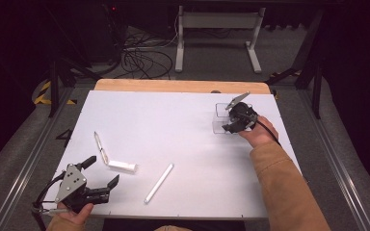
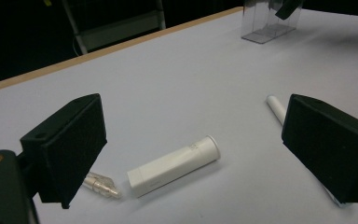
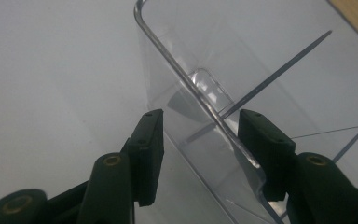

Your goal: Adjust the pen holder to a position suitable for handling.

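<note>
A clear plastic box (image 1: 220, 111) stands at the table's far right. My right gripper (image 1: 230, 122) reaches into it from the near side. In the right gripper view its jaws (image 3: 200, 140) straddle one thin wall of the box (image 3: 182, 79), one jaw outside and one inside, with a gap still showing. My left gripper (image 1: 103, 170) hovers wide open at the near left corner. A short white cap (image 2: 173, 165) lies on the table between its jaws (image 2: 193, 135), untouched. A slim clear pen part (image 1: 99, 146) lies left of the cap, and a long white rod (image 1: 158, 183) lies to the right.
The white table top (image 1: 173, 115) has a wooden strip (image 1: 183, 85) along its far edge. Beyond it are a table frame (image 1: 217, 33) and loose cables (image 1: 144, 60) on the floor. A person's sleeve (image 1: 284, 187) crosses the near right corner.
</note>
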A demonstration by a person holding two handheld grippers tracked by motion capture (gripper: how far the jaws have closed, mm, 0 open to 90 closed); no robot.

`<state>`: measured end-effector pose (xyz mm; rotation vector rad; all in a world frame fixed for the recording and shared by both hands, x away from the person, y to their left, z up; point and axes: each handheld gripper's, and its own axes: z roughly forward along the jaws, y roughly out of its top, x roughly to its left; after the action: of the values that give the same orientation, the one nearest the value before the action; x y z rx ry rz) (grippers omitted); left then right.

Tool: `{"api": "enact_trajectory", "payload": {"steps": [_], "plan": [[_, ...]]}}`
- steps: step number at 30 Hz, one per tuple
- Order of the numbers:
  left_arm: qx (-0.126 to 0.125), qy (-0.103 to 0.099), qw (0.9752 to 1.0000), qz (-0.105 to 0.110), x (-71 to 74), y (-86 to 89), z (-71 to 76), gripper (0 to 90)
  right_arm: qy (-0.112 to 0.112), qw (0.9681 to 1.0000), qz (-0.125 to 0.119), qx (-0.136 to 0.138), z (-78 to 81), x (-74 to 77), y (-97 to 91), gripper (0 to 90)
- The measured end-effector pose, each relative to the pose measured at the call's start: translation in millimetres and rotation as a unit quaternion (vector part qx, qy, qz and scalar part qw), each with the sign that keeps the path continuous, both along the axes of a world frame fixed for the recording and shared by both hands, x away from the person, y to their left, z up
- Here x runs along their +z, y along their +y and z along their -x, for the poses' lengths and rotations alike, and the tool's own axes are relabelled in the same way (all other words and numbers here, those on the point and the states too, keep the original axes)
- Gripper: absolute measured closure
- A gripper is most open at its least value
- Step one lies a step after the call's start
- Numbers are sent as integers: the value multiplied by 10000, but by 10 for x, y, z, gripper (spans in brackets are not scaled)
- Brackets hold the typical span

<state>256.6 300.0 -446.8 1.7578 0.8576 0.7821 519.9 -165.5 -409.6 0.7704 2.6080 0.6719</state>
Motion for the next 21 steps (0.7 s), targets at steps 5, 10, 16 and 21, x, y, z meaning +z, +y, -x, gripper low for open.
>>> {"api": "enact_trajectory", "payload": {"steps": [5,10,16,21], "plan": [[0,0,10000,5,0,2,0,71,23,9999,98,46,-18,-38,8,536],[1,-3,10000,3,1,2,1,71,0,9999,141,62,-19,-49,24,540],[0,3,10000,12,-1,1,-1,71,-57,9996,244,160,1,-34,34,574],[7,16,10000,10,-4,-2,-2,71,-120,9990,362,232,32,-21,31,612]]}}
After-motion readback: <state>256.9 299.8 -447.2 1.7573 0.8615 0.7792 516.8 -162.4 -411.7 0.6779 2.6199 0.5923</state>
